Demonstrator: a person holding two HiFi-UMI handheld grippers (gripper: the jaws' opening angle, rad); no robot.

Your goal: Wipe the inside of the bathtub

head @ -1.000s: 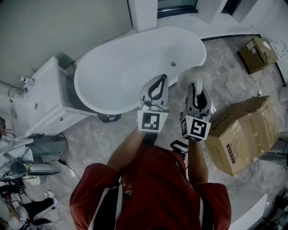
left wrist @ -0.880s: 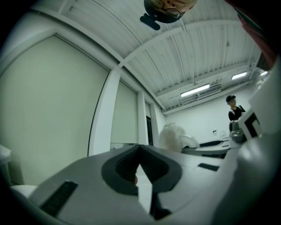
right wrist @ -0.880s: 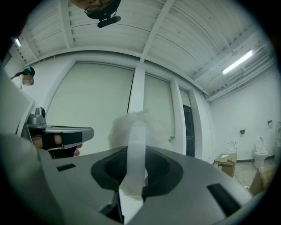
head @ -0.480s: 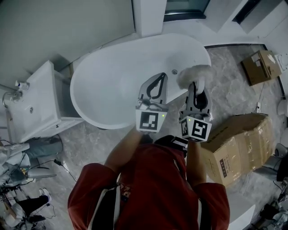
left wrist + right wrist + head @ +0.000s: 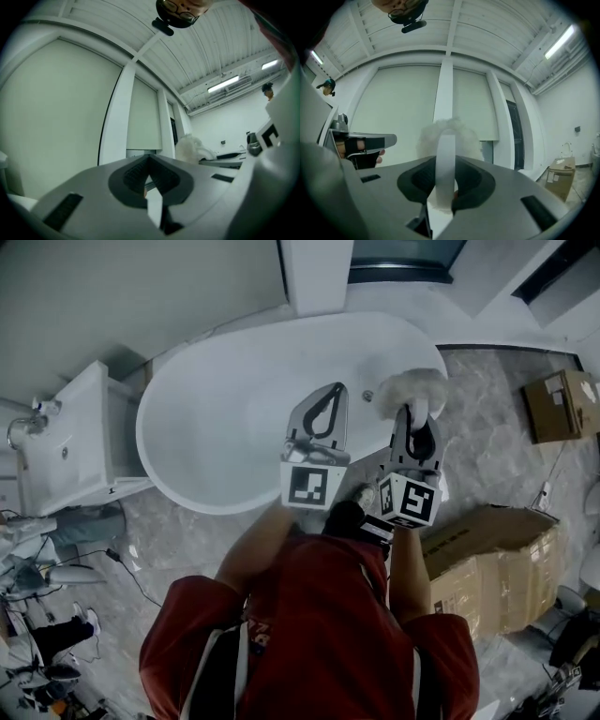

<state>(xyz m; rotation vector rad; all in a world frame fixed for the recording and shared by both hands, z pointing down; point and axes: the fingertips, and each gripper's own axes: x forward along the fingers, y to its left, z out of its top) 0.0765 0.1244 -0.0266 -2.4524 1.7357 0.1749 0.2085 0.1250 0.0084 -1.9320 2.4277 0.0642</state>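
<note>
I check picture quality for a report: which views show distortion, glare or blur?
Both gripper views: strong fisheye bending, dark corners. Right gripper view: the ceiling lamp glares; the duster looks soft. Head view: even light, sharp bathtub, little glare.

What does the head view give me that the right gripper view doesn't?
Only the head view: the bathtub from above, with its basin and drain, plus the white cabinet beside it.

Only the right gripper view: the right gripper shut on the white band of the fluffy wiper, with the ceiling light strip overhead.

Both: the wiper, the left gripper alongside, and a cardboard box off to the right.
</note>
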